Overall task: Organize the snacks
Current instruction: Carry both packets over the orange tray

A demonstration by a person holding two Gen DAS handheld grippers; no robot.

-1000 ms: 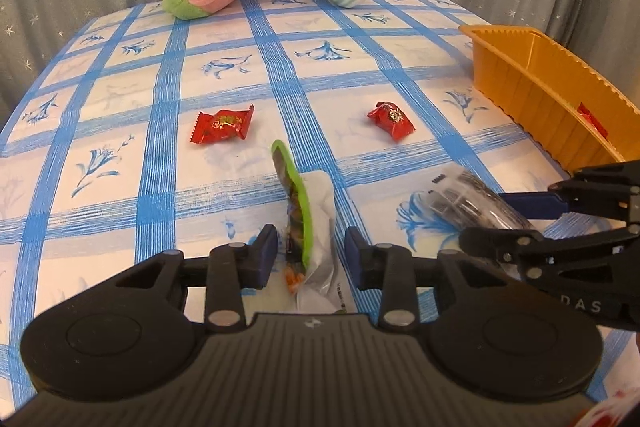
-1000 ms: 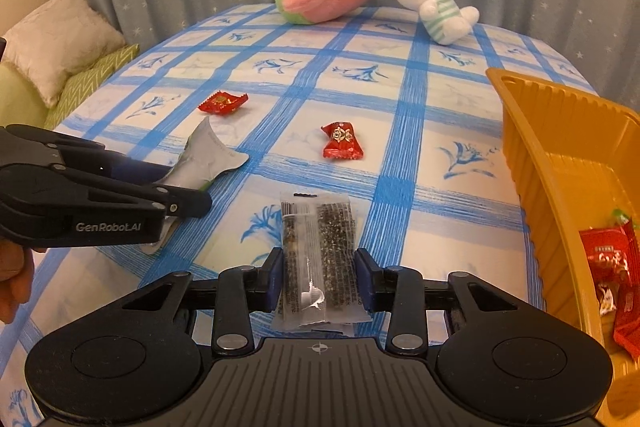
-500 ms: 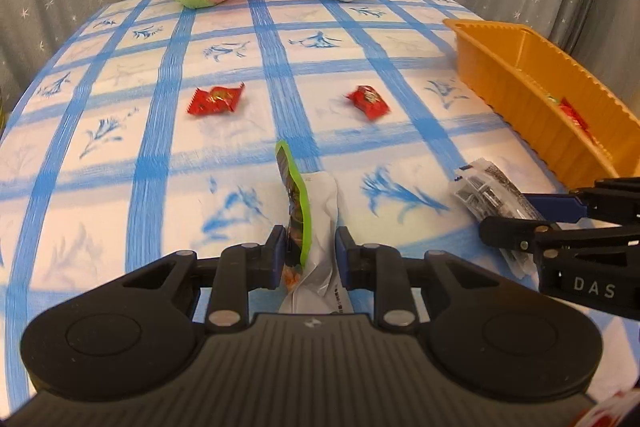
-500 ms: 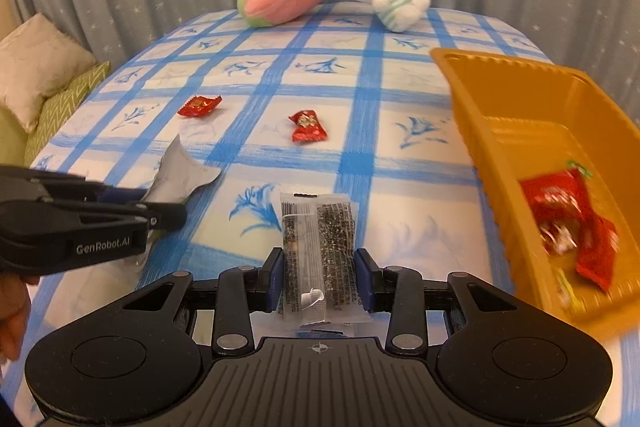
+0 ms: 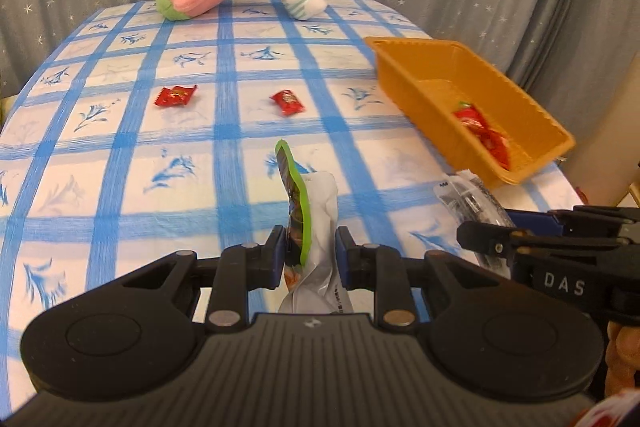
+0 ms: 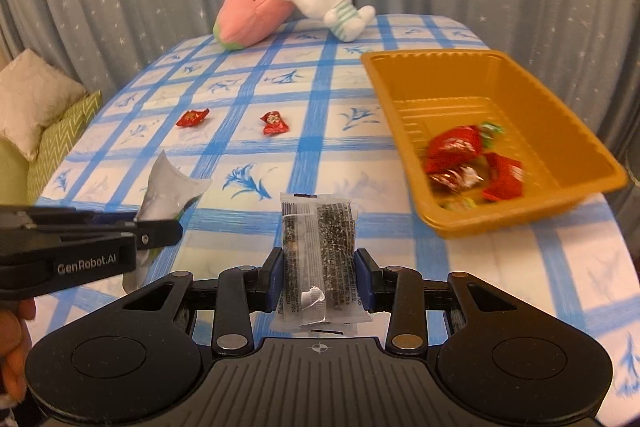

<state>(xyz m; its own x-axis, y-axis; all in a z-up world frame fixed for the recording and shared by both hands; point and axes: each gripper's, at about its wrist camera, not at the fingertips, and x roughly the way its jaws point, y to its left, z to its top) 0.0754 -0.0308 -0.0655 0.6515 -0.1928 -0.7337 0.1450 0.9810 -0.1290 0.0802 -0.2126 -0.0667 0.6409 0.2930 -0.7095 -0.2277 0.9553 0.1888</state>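
Right wrist view: right tool (image 6: 319,263) pinches one clear seaweed packet (image 6: 318,247); left tool (image 5: 310,253) pinches one green-edged silver snack bag (image 5: 316,227); two red wrapped candies (image 6: 193,117) (image 6: 274,123) on table.

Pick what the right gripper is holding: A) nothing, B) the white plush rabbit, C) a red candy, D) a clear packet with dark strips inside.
D: the right gripper is shut on a clear packet with dark strips inside, held above the tablecloth near the orange tray.
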